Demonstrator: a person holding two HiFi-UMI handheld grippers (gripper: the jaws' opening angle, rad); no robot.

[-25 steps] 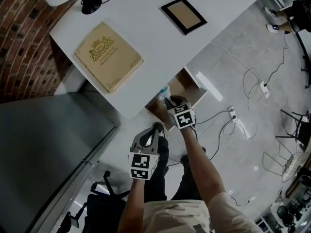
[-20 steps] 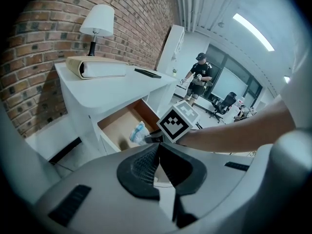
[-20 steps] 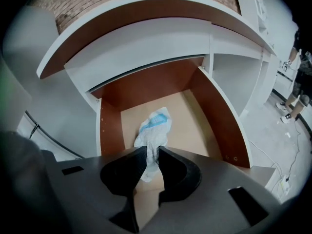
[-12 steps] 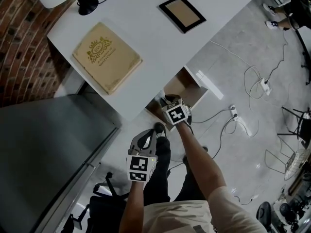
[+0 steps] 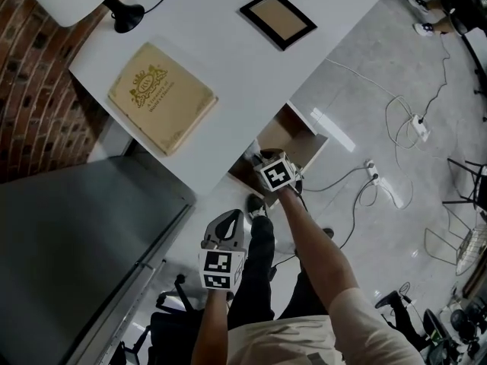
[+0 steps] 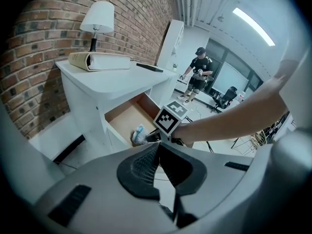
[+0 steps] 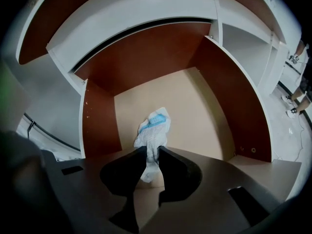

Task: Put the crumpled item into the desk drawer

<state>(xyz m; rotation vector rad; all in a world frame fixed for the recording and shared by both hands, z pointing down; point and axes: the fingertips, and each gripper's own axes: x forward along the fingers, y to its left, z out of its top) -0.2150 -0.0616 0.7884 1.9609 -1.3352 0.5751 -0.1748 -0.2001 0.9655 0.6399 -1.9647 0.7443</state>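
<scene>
The crumpled item (image 7: 154, 126), a white and blue wad, hangs pinched in my right gripper (image 7: 152, 151) just above the tan floor of the open desk drawer (image 7: 200, 106). In the head view the right gripper (image 5: 264, 159) reaches into the drawer (image 5: 307, 140) under the white desk's front edge, and its marker cube hides the wad. From the left gripper view the wad (image 6: 138, 134) shows at the drawer's (image 6: 126, 118) front. My left gripper (image 5: 233, 217) hangs below the desk, nearer me, its jaws together and holding nothing (image 6: 159, 144).
On the white desk (image 5: 221, 59) lie a gold-printed book (image 5: 161, 97), a dark-framed picture (image 5: 278, 18) and a lamp base (image 5: 124, 15). A brick wall (image 5: 34, 90) runs at the left. Cables and a power strip (image 5: 396, 192) lie on the grey floor. A person (image 6: 197, 72) stands far off.
My right gripper has sunk into the drawer with the crumpled item, which no longer shows in the head view. The left gripper has dropped a little, toward me.
</scene>
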